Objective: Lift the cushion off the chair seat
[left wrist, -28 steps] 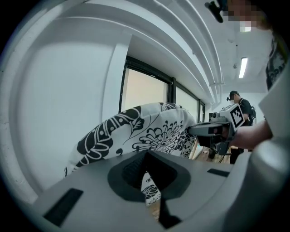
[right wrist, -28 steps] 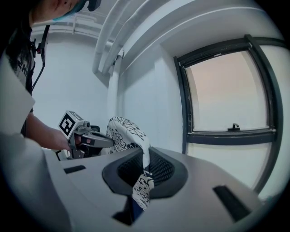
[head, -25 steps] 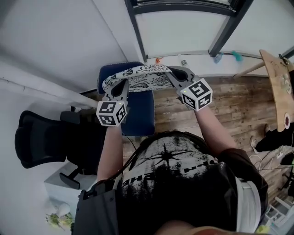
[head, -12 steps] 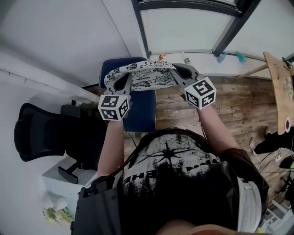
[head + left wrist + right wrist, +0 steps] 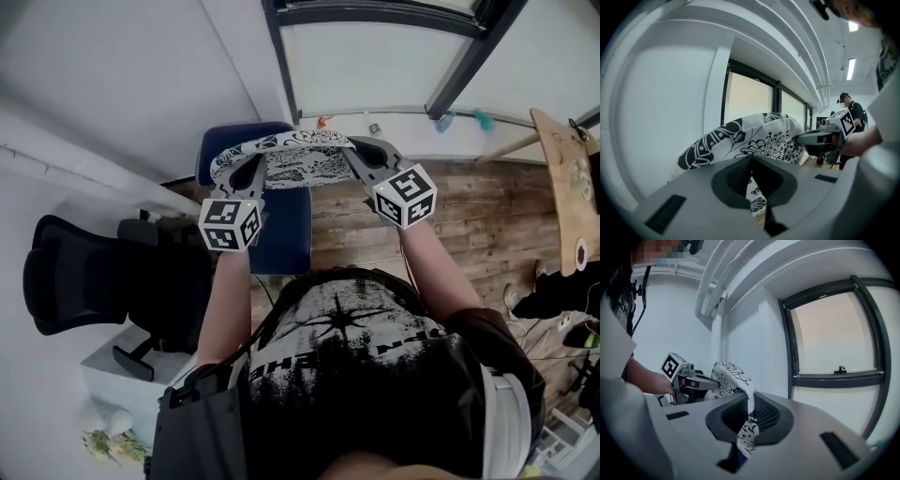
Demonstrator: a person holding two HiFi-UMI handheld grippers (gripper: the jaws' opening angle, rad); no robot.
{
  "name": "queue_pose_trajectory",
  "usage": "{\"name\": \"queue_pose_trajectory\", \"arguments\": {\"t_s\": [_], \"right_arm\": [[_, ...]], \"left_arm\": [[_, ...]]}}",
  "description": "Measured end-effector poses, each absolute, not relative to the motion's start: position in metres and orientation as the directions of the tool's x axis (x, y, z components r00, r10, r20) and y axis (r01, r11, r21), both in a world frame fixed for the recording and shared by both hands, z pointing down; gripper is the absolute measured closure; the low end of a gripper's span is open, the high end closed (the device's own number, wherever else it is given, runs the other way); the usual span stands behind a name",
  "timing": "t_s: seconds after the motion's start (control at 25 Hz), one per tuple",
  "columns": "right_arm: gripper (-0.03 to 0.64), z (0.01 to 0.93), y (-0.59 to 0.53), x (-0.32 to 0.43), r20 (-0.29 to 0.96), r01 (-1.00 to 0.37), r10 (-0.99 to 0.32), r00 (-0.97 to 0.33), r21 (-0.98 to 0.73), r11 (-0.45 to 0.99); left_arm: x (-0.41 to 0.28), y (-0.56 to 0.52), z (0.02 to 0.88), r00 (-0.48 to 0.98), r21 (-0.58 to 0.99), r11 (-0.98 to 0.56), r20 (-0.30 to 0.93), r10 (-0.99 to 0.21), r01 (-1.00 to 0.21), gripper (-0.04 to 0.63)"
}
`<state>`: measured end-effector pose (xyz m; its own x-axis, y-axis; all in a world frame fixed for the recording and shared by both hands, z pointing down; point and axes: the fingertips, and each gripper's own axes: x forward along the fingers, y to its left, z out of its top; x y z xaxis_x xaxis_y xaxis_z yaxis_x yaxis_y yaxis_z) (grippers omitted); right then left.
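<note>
A white cushion with black floral print (image 5: 286, 155) hangs in the air above the blue chair seat (image 5: 281, 220), stretched between both grippers. My left gripper (image 5: 251, 169) is shut on the cushion's left edge; in the left gripper view the fabric (image 5: 750, 140) bulges just beyond the jaws. At the cushion's right edge my right gripper (image 5: 352, 155) is shut on it, and in the right gripper view a fold of cushion (image 5: 747, 427) runs down between the pads. Each gripper shows in the other's view, the right gripper (image 5: 825, 138) and the left gripper (image 5: 691, 380).
A black office chair (image 5: 94, 281) stands to the left by the white wall. A dark-framed window (image 5: 375, 56) is ahead, with a wooden floor (image 5: 469, 216) below it. A wooden board (image 5: 567, 178) leans at the right edge.
Both grippers and the cushion stay nearly still; the picture has shifted slightly, with the left gripper a touch nearer the cushion than a second ago.
</note>
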<state>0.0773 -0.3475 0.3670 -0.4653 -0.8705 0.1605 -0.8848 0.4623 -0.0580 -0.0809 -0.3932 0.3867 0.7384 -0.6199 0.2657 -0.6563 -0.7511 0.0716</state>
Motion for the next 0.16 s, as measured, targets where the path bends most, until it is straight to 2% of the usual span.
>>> {"name": "queue_pose_trajectory", "arguments": {"t_s": [0.16], "right_arm": [[0.586,0.3634,-0.3493,0.0813,0.152,-0.883,-0.870,-0.468,-0.059,0.465]], "left_arm": [[-0.0763,-0.3965,0.3822,0.744,0.065,-0.757,0.258,-0.617,-0.650,0.583]]}}
